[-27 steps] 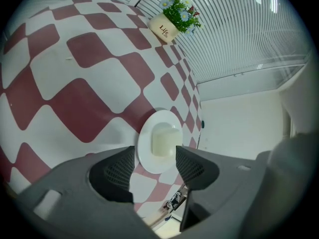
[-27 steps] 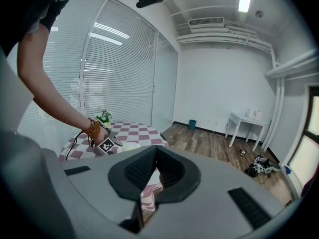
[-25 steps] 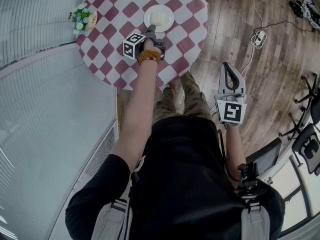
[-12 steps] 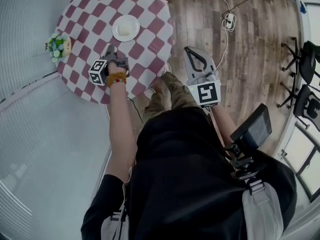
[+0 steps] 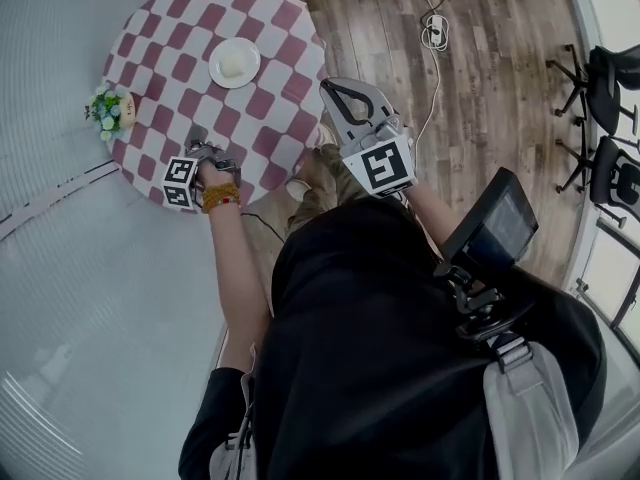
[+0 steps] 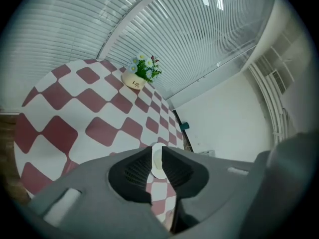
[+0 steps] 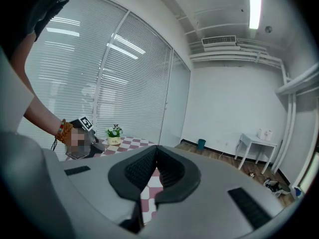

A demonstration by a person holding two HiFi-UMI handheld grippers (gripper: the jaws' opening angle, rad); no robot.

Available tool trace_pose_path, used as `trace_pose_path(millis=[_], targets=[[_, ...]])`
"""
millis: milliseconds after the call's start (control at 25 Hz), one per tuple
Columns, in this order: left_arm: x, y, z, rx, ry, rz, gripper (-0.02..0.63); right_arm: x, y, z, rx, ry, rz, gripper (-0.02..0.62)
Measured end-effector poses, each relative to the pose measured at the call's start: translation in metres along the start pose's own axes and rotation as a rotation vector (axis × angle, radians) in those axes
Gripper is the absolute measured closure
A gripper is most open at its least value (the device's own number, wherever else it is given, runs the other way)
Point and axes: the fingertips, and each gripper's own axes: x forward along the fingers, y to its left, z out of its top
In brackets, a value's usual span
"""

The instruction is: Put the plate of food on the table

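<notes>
The round white plate of pale food (image 5: 234, 63) sits on the round table with the red-and-white checked cloth (image 5: 285, 118), toward its far side. A small pot of flowers (image 5: 110, 110) stands at the table's left edge. The left tongs (image 6: 156, 151), over the near edge, have just been closing to a narrow gap and are empty. The right tongs (image 7: 156, 149), right of the table, are pressed together with nothing between them.

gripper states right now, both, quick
Left gripper: narrowly open, jaws have just been closing, nothing between them.
Right gripper: shut, empty.
</notes>
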Motion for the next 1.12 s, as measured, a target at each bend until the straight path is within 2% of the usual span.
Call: trace_pose_path(millis=[160, 520, 680, 960, 1120], targets=[[-0.020, -0.008, 0.009, 0.061, -0.018, -0.051, 0.573, 0.001, 0.012, 0.016, -0.022, -0.027, 0.016, 0.586], [-0.072, -0.061, 0.013, 0.431, -0.036, -0.200, 0.589, 0.005, 0.037, 0.054, -0.096, -0.096, 0.062, 0.586], [-0.101, -0.078, 0.022, 0.570, -0.101, -0.278, 0.598, 0.004, 0.054, 0.064, -0.112, -0.120, 0.093, 0.586], [-0.153, -0.101, 0.032, 0.852, -0.250, -0.353, 0.599, 0.003, 0.088, 0.078, -0.123, -0.179, 0.194, 0.586], [-0.178, -0.111, 0.025, 1.017, -0.324, -0.370, 0.598, 0.001, 0.110, 0.088, -0.059, -0.241, 0.276, 0.586]])
